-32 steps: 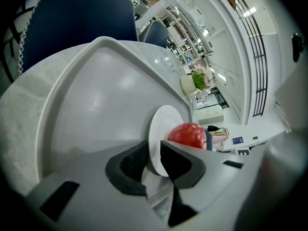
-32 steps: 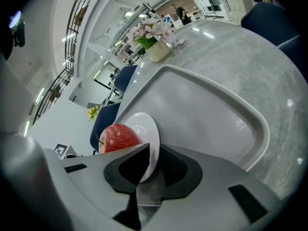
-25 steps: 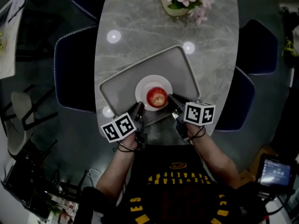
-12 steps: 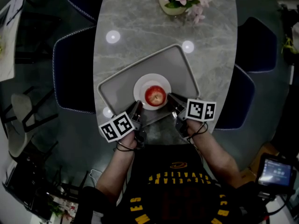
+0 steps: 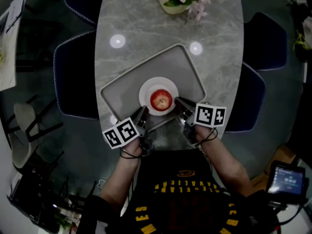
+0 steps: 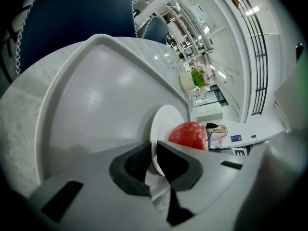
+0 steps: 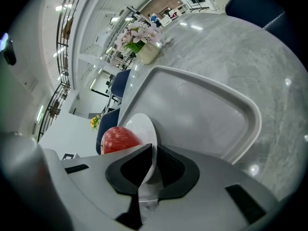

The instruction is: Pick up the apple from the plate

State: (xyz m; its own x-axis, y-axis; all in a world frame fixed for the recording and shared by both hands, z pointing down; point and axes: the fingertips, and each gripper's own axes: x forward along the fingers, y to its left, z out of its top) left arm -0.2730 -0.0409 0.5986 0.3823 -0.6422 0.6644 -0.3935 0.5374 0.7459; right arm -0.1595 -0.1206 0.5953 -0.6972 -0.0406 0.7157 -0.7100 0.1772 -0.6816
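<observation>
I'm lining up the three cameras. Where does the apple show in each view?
Head view: the apple sits near the centre, slightly above the middle.
Left gripper view: the apple is right of centre, in the lower half.
Right gripper view: the apple is left of centre, in the lower half.
Shared landmark: the white plate under it.
</observation>
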